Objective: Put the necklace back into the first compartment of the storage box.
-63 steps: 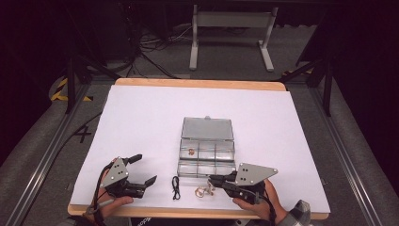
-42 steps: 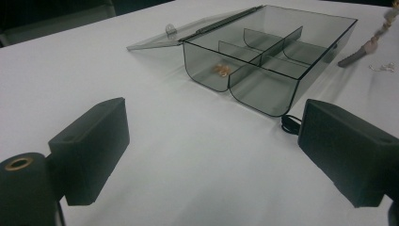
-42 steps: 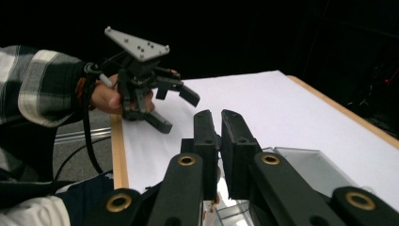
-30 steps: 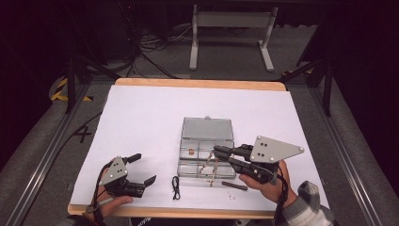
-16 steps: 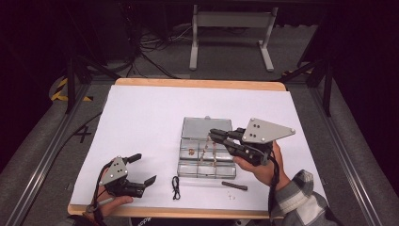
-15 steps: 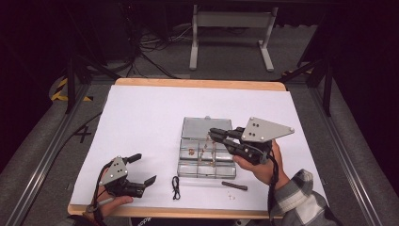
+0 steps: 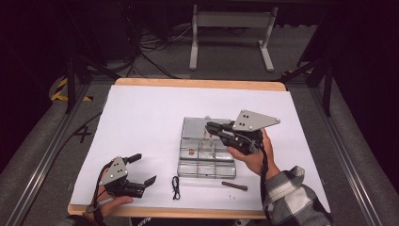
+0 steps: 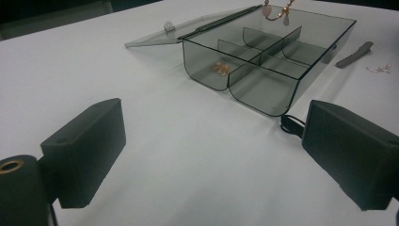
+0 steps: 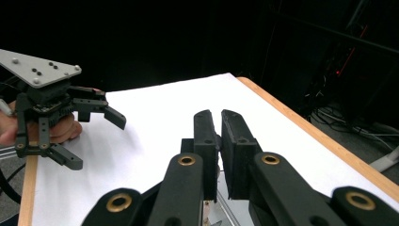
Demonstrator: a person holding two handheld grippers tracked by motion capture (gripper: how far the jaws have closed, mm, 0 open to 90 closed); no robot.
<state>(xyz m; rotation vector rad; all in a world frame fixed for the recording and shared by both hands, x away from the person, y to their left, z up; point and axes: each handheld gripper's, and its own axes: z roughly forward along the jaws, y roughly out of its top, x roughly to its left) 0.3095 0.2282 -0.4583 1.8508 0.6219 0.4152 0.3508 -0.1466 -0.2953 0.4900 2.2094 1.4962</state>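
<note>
Dark room, grey floor (image 7: pixel 42 141) (cables (image 7: pixel 150 47) trailing).

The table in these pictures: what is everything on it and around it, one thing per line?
Clear plastic compartment box: one, see-through grey, lid open flat behind it, mid table.
Small orange-gold trinket: one, in a left compartment of the box.
Pink and gold dangling jewellery piece: one, hanging from the right gripper above the box.
Dark grey hair clip: one, on the paper in front of the box.
Tiny pale earring: one, beside the clip.
Black looped cord: one, left of the box's front corner.
White paper sheet: one, covering the wooden table.
Left gripper: black, open, near front edge.
Right gripper: black, shut on the jewellery.
</note>
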